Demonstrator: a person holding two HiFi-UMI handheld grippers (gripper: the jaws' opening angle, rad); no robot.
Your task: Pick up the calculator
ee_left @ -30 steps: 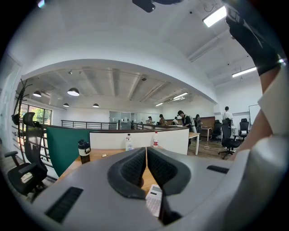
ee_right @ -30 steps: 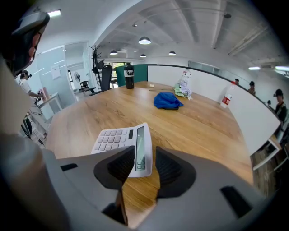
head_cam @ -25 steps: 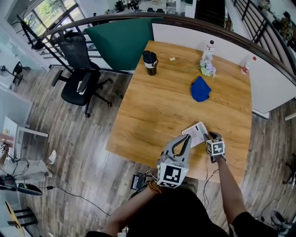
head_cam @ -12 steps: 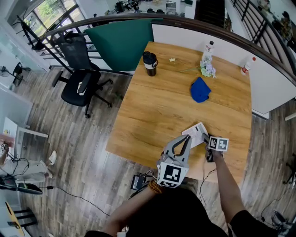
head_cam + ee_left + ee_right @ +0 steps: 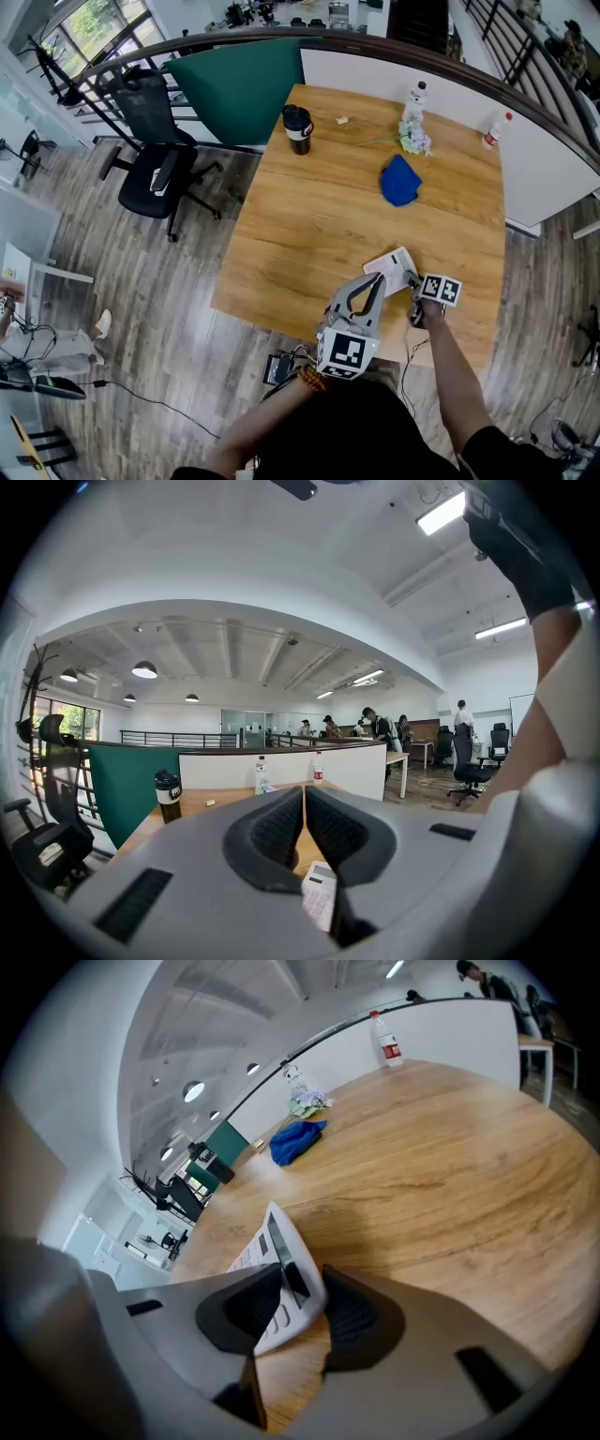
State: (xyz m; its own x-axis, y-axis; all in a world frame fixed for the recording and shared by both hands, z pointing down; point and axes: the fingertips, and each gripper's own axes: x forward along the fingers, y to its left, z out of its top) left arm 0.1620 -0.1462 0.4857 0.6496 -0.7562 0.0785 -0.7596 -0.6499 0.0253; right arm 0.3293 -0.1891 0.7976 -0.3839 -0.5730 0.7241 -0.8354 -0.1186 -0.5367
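Could lose the calculator (image 5: 281, 1246) on the lift: caught only by its near end, tilted, with most of its length reaching free past the pads, so liable to pivot down and drop back onto the table (image 5: 328, 206) if raised fast. Could also send it skidding over the smooth wood by squeezing off-centre. Has just been closing the right gripper (image 5: 305, 1302) on it, one pad seemingly against the key face, the other against the back. Lies toward the table's near right corner, wedged between those jaws and stretching away from them. Holds the left gripper (image 5: 304, 799) closed on nothing, level, just beside, with the calculator visible below and beyond its tips.
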